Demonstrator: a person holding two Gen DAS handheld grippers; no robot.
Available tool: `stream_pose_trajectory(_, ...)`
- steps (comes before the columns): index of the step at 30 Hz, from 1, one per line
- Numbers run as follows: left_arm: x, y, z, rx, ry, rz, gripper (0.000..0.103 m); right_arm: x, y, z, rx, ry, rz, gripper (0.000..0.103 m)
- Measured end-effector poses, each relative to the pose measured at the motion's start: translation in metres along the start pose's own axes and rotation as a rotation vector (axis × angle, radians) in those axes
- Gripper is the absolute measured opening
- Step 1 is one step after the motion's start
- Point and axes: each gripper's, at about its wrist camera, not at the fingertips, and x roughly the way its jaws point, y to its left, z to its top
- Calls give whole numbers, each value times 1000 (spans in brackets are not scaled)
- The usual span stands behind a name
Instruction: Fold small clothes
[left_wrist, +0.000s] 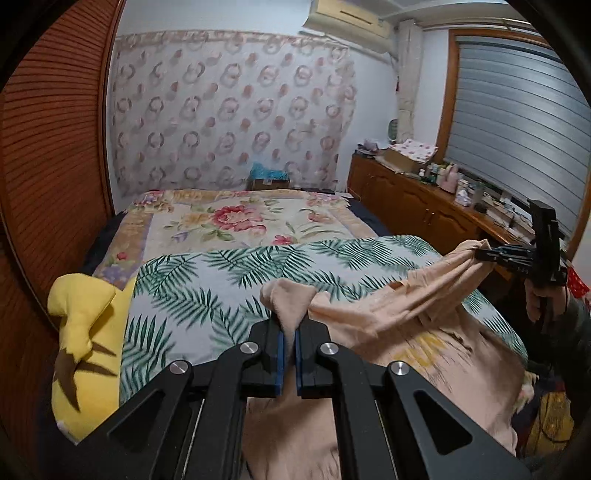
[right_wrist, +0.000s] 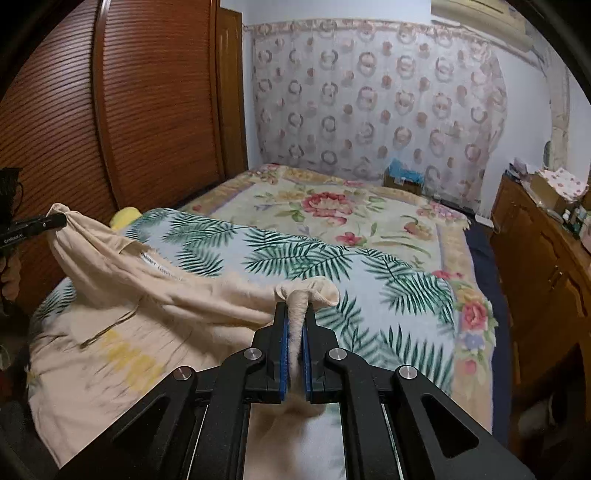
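A beige shirt (left_wrist: 399, 325) with yellow lettering hangs stretched between both grippers above the palm-leaf blanket (left_wrist: 207, 280). My left gripper (left_wrist: 290, 325) is shut on a bunched corner of the shirt, fabric poking out past its blue pads. In the right wrist view my right gripper (right_wrist: 295, 325) is shut on another bunched edge of the same shirt (right_wrist: 147, 295). Each gripper shows in the other's view, pinching cloth: the right gripper (left_wrist: 484, 254) at the far right, the left gripper (right_wrist: 55, 221) at the far left. The shirt's lower part rests on the bed.
A yellow plush toy (left_wrist: 85, 332) lies at the bed's left edge beside a slatted wooden wardrobe (right_wrist: 110, 110). A floral bedspread (left_wrist: 236, 218) covers the far half of the bed. A cluttered wooden cabinet (left_wrist: 424, 199) runs along the right wall under a window blind.
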Motion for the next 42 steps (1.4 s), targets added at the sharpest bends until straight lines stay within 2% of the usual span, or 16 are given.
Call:
stream_pose_trajectory(6,-47,-3,-42,-33,-14,-21,5,-65,22,-54,25,-9,-10,6)
stream_pose_trajectory(7,-52,-5,-59,-54,0,-34,5,-76,25,-64,37,-10,-5,6)
stream_pose_trajectory(10,-52,-5,-98,-106,47,-58,5,-107,43,-98,91,4,17,6)
stream_pose_trajectory(15,-59,-7,-130,-149,80,-64,5,-128,50,-140,164,46,33,6)
stream_pose_trajectory(19,-74,-13,-129,-114,81,-26,5,-143,51,-151,192,47,36,6)
stream_pose_trajectory(26,-109,-26,-118,-58,60,-6,5,-168,64,-136,135,41,25,6)
stream_pose_trajectory(30,-98,-33,-124,8,95,24,5,-177,68,-144,123,35,29,6)
stream_pose_trajectory(32,-85,-29,-130,-7,128,39,5,-168,65,-152,143,56,34,6)
stream_pose_trajectory(38,-78,-25,-139,-22,144,43,6,-142,67,-163,131,143,19,6)
stream_pose_trajectory(42,-83,-24,-134,-30,118,46,29,-138,64,-162,148,153,18,6)
